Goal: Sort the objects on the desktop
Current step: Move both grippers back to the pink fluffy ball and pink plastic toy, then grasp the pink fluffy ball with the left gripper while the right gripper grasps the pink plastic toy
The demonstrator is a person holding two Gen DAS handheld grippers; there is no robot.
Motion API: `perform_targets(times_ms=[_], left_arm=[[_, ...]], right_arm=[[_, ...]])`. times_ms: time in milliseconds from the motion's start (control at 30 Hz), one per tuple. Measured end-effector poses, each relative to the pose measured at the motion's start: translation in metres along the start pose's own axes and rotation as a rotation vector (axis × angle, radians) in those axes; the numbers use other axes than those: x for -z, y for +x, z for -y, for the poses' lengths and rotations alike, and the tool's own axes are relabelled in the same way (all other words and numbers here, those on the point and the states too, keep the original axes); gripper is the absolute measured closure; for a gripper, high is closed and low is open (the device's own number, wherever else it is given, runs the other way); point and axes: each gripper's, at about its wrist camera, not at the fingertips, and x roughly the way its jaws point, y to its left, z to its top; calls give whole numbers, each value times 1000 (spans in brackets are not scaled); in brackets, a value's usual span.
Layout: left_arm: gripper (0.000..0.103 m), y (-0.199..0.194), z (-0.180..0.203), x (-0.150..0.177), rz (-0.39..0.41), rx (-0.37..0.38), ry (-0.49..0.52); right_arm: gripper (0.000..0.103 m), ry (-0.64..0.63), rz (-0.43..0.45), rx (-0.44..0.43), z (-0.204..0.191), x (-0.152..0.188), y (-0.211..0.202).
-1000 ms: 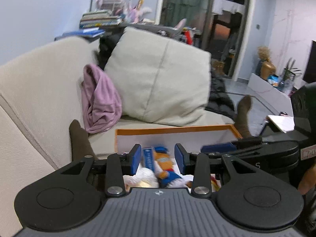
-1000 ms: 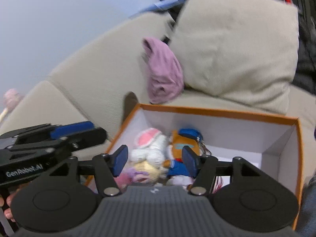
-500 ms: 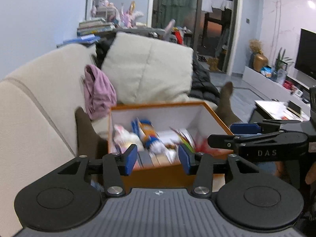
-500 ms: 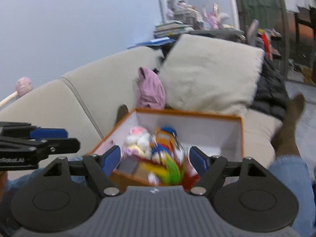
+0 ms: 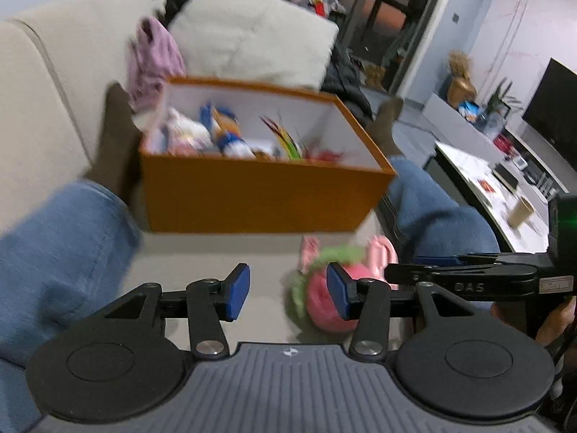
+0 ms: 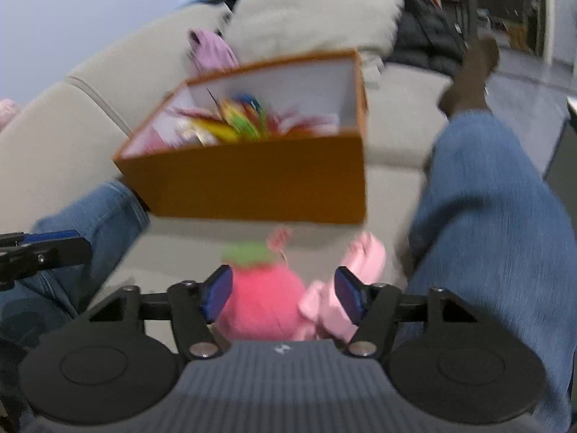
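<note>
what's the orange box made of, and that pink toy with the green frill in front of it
Orange box: looks like rigid cardboard with a matte orange outside and plain white inside; flat thin walls, sharp folded corners. Pink toy: seems to be plush fabric, fuzzy and matte, with a soft rounded body and a fluffy green frill. Motion blur leaves finer texture uncertain.

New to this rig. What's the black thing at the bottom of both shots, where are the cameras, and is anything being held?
No robot: a person holds a two-finger gripper in each hand, each with a fisheye camera looking along its blue-padded fingers. One picture comes from the left gripper, the other from the right gripper; both are open and hold nothing. The person sits on a beige sofa, jeans-clad legs either side of an orange box full of small toys. In front of the box lies a pink strawberry plush with a green top, a paler pink plush beside it. The right gripper's fingers straddle the strawberry.
</note>
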Motion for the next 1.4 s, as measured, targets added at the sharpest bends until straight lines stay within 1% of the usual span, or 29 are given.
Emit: perform_targets(times_ms=[100, 167, 200, 300, 467, 667, 800, 900, 967, 1033, 1100, 1233, 1333, 1400], left_arm=[[46, 22, 15, 3, -40, 28, 40], [42, 36, 23, 5, -55, 49, 64], [39, 43, 25, 6, -63, 52, 67], [36, 65, 32, 7, -87, 44, 76], [36, 94, 40, 7, -126, 14, 140], [36, 122, 44, 7, -196, 21, 128], [36, 135, 41, 9, -227, 45, 102], [39, 143, 41, 14, -251, 46, 98], [41, 146, 45, 18, -245, 29, 125], [46, 144, 48, 19, -231, 24, 148], [47, 140, 43, 17, -229, 21, 123], [47, 126, 26, 19, -203, -58, 103], [47, 115, 10, 23, -203, -66, 47], [47, 109, 3, 24, -198, -77, 28]], right_arm=[[50, 12, -27, 51, 5, 5, 5], [53, 18, -37, 94, 8, 5, 9], [53, 18, -37, 102, 10, 6, 10], [53, 27, -48, 106, 16, 9, 14], [54, 27, -72, 108, 21, 10, 25], [54, 37, -90, 128, 26, 7, 33], [55, 58, -97, 127, 30, 6, 34], [55, 56, -99, 128, 29, 6, 34], [55, 58, -102, 127, 28, 6, 34], [55, 74, -107, 120, 31, 6, 34], [55, 88, -109, 115, 33, 6, 34], [54, 134, -119, 89, 38, 6, 37], [54, 227, -135, 29, 49, 5, 44], [52, 277, -142, 1, 55, 5, 48]])
